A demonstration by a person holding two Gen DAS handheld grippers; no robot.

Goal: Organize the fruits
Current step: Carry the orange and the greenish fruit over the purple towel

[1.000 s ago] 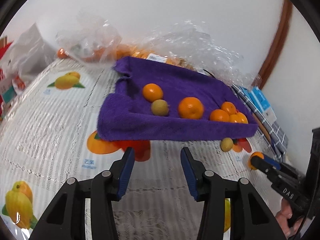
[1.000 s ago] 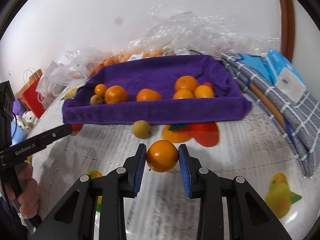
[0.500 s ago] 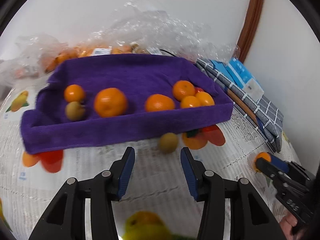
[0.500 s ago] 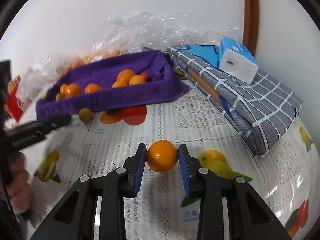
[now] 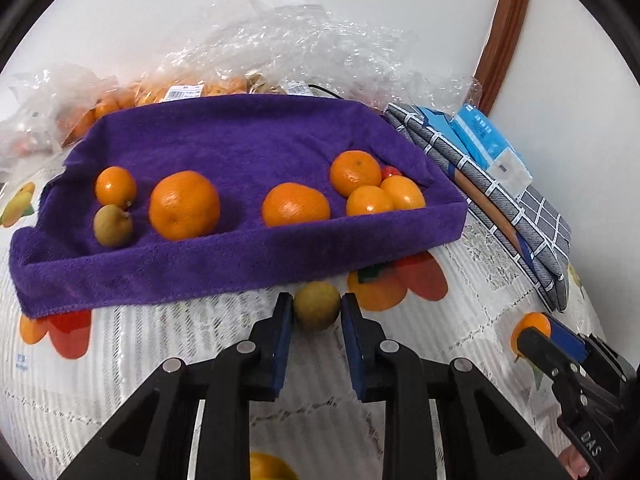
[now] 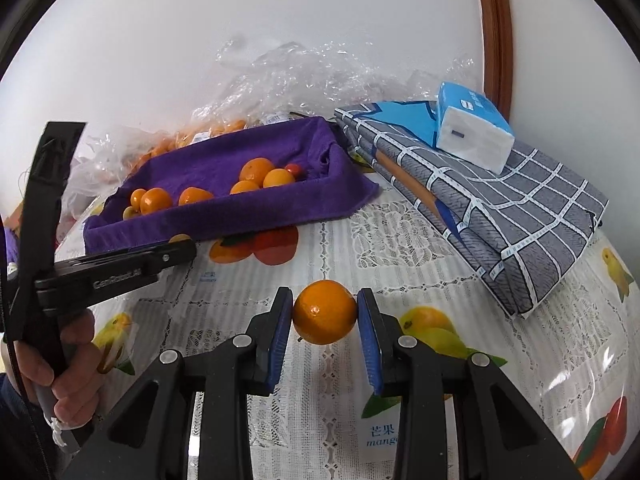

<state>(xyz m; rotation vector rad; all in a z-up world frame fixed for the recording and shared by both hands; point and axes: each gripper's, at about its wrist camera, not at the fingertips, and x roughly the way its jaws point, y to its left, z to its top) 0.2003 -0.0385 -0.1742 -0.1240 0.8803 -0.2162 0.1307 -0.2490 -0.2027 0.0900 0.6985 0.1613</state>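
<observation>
A purple towel-lined tray [image 5: 240, 264] holds several oranges, a small brown-green fruit [image 5: 113, 226] and a tiny red one [image 5: 390, 171]. On the tablecloth just in front of the tray lies another small brown-green fruit [image 5: 317, 314]. My left gripper [image 5: 316, 302] is closing on it, and both blue pads touch its sides. To the right of the tray [image 6: 224, 224], my right gripper [image 6: 325, 304] is shut on an orange [image 6: 325, 314] just above the cloth. The right wrist view shows the left gripper [image 6: 188, 250] at the tray's front edge.
Crumpled clear plastic bags [image 5: 304, 52] with more oranges lie behind the tray against the wall. A folded grey checked cloth [image 6: 500, 200] with a blue tissue pack [image 6: 472, 132] on top lies to the right. The white lace-pattern tablecloth [image 6: 400, 240] has fruit prints.
The left gripper swung right along the tray's front to the loose brown-green fruit and its jaws came in onto it. The right gripper carried its orange away from the tray, then held still.
</observation>
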